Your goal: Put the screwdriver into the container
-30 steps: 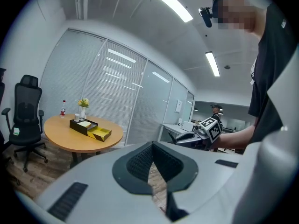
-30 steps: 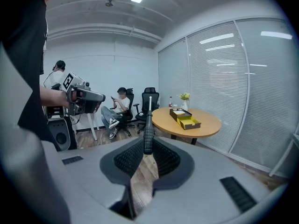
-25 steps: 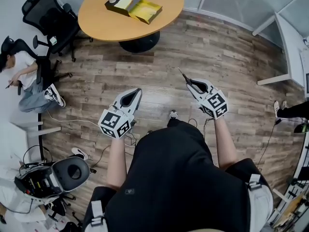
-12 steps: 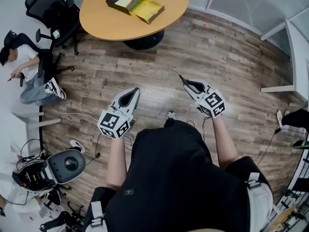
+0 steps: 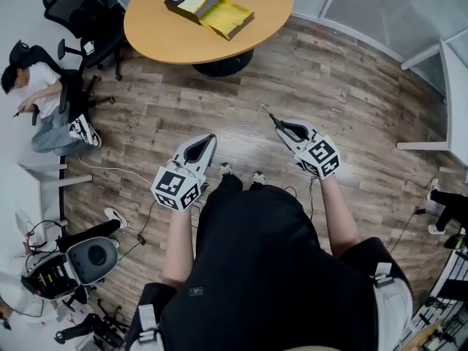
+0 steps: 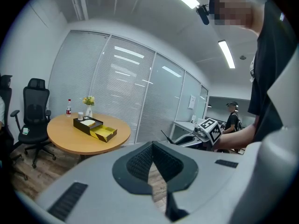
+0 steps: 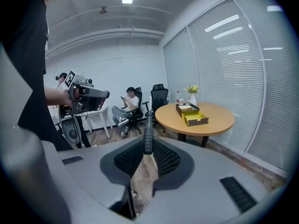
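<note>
The screwdriver [image 5: 271, 115] is a thin dark tool with a black ribbed handle [image 7: 148, 135], and it pokes forward out of my right gripper [image 5: 280, 126], which is shut on it. Its shaft points toward the round wooden table [image 5: 256, 31]. The container [image 5: 209, 9] is a black and yellow open box on that table, also seen as a small container [image 7: 191, 115] in the right gripper view. My left gripper [image 5: 210, 138] hangs over the wood floor at waist height, shut with nothing between its pads [image 6: 140, 160]. The container [image 6: 96, 127] lies far ahead of it.
A bottle, cups and a small vase [image 6: 88, 111] stand behind the box. Black office chairs [image 5: 88, 17] and a seated person [image 5: 33, 104] are at the left. Cables and equipment [image 5: 66, 265] litter the floor at lower left. A white desk [image 5: 446, 101] stands at the right.
The person holding the grippers has stepped a little toward the table, so it sits nearer in the head view. Both grippers keep their pose, and the screwdriver stays held.
</note>
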The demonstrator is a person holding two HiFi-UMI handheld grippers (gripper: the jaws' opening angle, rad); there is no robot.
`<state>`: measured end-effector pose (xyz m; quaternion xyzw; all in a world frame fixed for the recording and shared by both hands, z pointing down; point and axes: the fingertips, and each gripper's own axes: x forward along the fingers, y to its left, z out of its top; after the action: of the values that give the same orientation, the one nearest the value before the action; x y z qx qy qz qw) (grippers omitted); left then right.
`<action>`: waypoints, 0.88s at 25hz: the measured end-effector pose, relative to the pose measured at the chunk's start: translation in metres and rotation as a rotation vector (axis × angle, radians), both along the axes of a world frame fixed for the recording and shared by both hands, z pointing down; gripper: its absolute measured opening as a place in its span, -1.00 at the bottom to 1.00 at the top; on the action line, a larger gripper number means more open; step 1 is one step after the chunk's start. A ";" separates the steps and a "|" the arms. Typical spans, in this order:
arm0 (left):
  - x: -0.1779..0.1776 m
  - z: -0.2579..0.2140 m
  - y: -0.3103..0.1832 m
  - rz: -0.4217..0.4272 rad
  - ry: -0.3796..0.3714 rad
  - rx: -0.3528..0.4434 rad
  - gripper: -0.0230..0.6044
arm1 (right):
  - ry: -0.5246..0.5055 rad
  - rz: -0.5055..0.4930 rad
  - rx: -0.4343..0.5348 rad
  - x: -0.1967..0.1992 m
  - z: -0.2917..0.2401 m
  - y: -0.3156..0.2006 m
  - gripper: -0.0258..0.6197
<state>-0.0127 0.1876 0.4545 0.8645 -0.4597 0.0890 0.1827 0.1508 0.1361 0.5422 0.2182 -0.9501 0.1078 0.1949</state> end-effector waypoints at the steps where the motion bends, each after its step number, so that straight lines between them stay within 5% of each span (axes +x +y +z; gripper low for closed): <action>1: -0.002 0.000 -0.001 -0.001 0.001 -0.003 -0.92 | 0.001 -0.001 0.001 -0.002 -0.001 -0.002 -0.73; 22: -0.072 -0.002 -0.117 0.110 0.036 0.017 -0.91 | 0.019 0.086 0.034 -0.076 -0.017 -0.089 -0.73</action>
<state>-0.0845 0.0702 0.4522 0.8913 -0.4090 0.0796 0.1786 0.0748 0.0476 0.5250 0.2629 -0.9397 0.0979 0.1953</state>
